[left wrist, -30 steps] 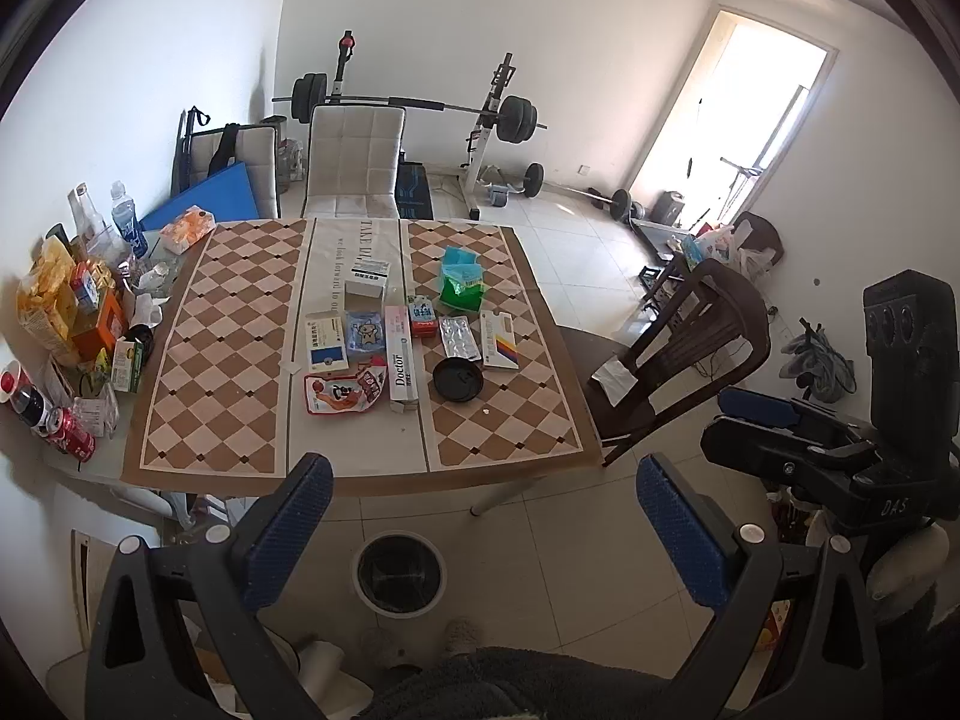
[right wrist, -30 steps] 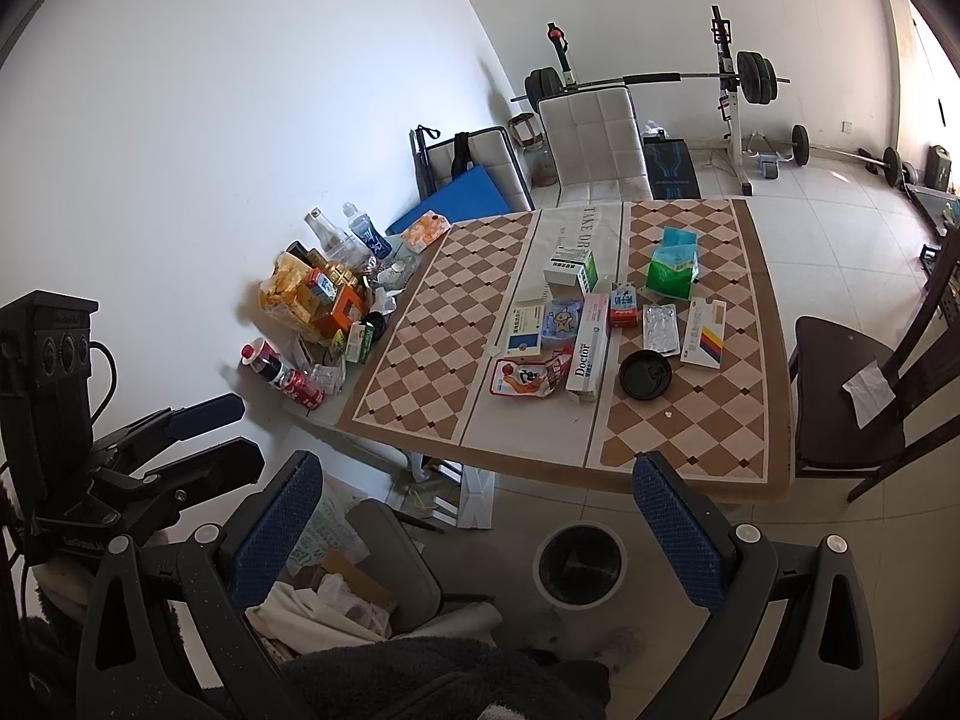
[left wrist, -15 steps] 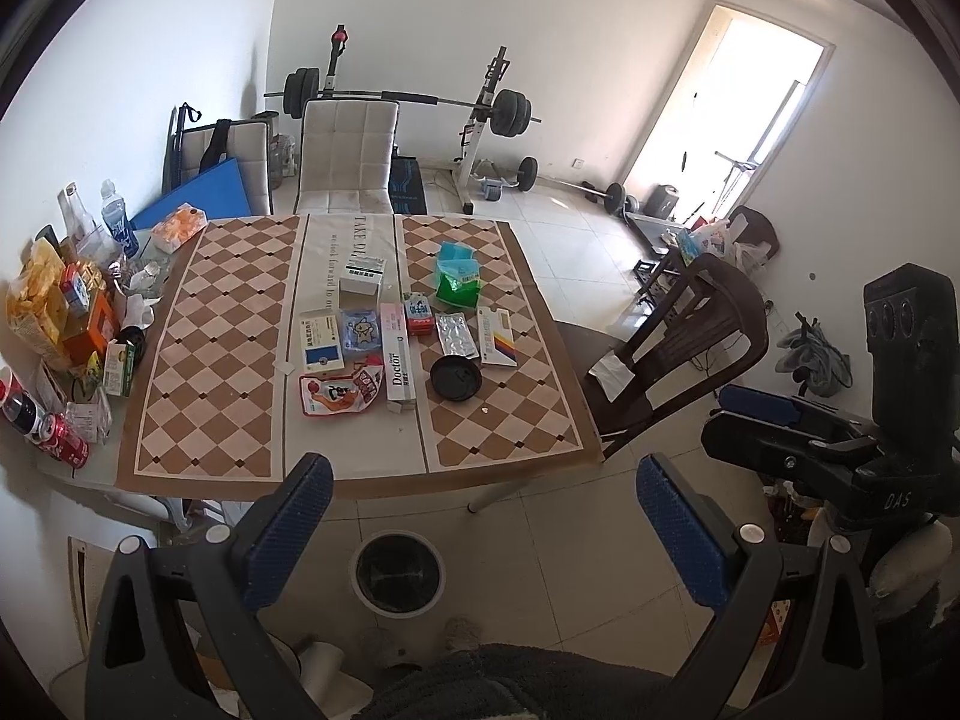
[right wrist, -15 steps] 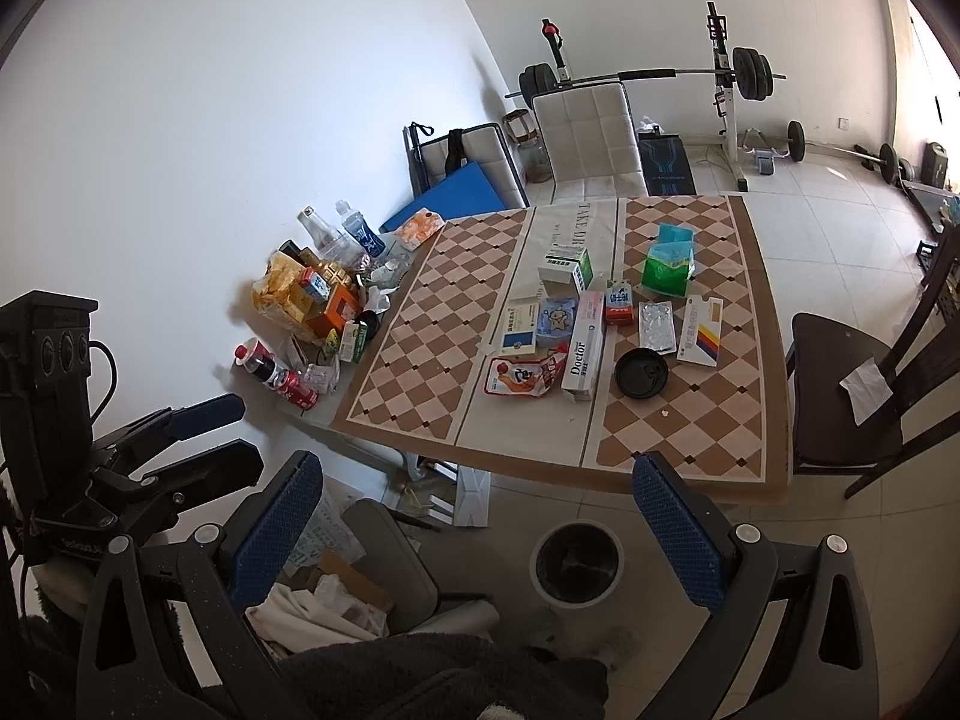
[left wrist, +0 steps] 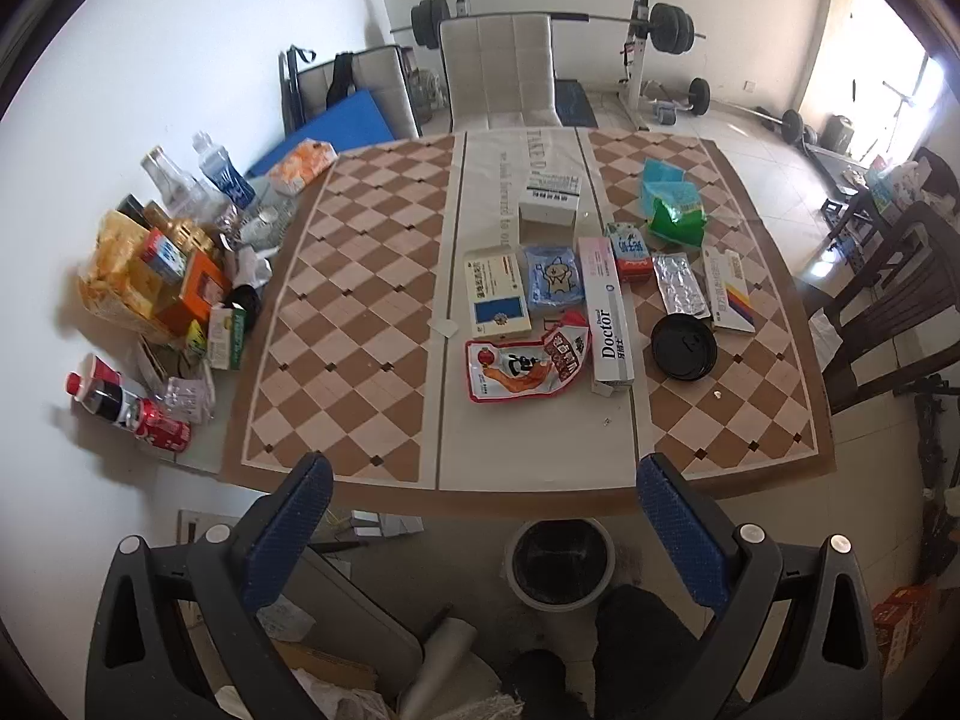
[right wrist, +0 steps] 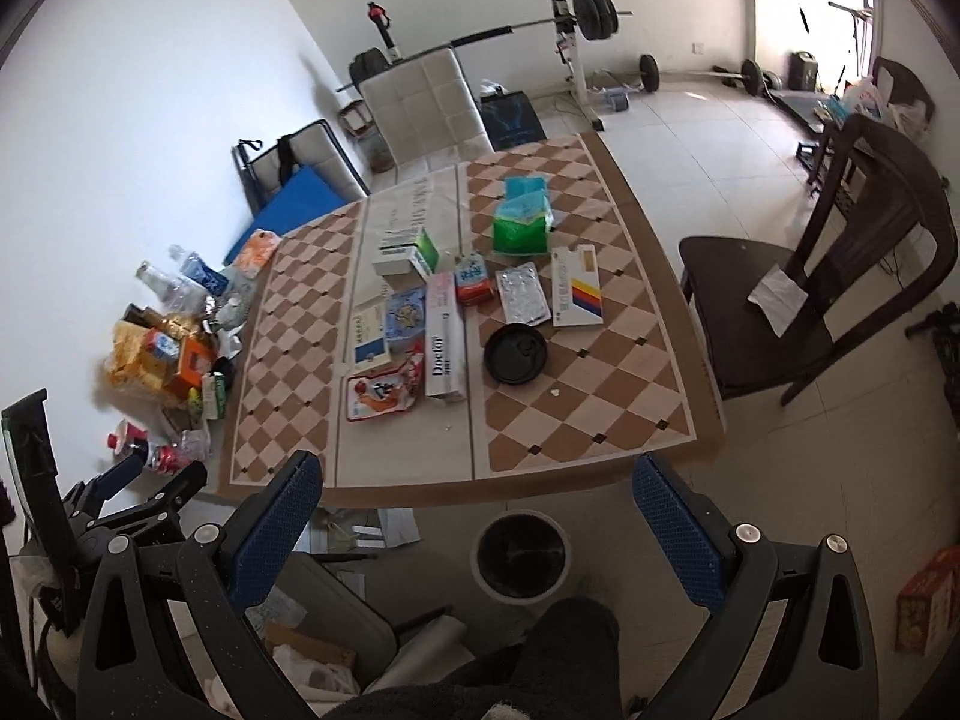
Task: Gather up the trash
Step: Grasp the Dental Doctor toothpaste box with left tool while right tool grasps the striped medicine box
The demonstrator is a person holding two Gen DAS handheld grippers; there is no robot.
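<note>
Trash lies in the middle of the checkered table (left wrist: 348,324): a red snack wrapper (left wrist: 522,363), a white "Doctor" box (left wrist: 609,324), a black lid (left wrist: 684,348), a blister pack (left wrist: 678,285), a green bag (left wrist: 675,207) and several small boxes. They also show in the right wrist view, with the wrapper (right wrist: 378,396) and lid (right wrist: 516,354). A round bin (left wrist: 561,564) with a black liner stands on the floor below the table's near edge (right wrist: 519,555). My left gripper (left wrist: 480,528) and right gripper (right wrist: 477,528) are open, empty, above the floor short of the table.
Bottles, cans and snack packs (left wrist: 156,276) crowd the table's left edge. A dark wooden chair (right wrist: 828,276) stands to the right. A white padded chair (left wrist: 498,72) and a barbell rack (left wrist: 642,12) are behind the table. Paper and cardboard (left wrist: 336,654) lie on the floor.
Both grippers have moved closer to the table and swung, so the table now fills more of each view. The left view has turned left. Nothing was picked up.
</note>
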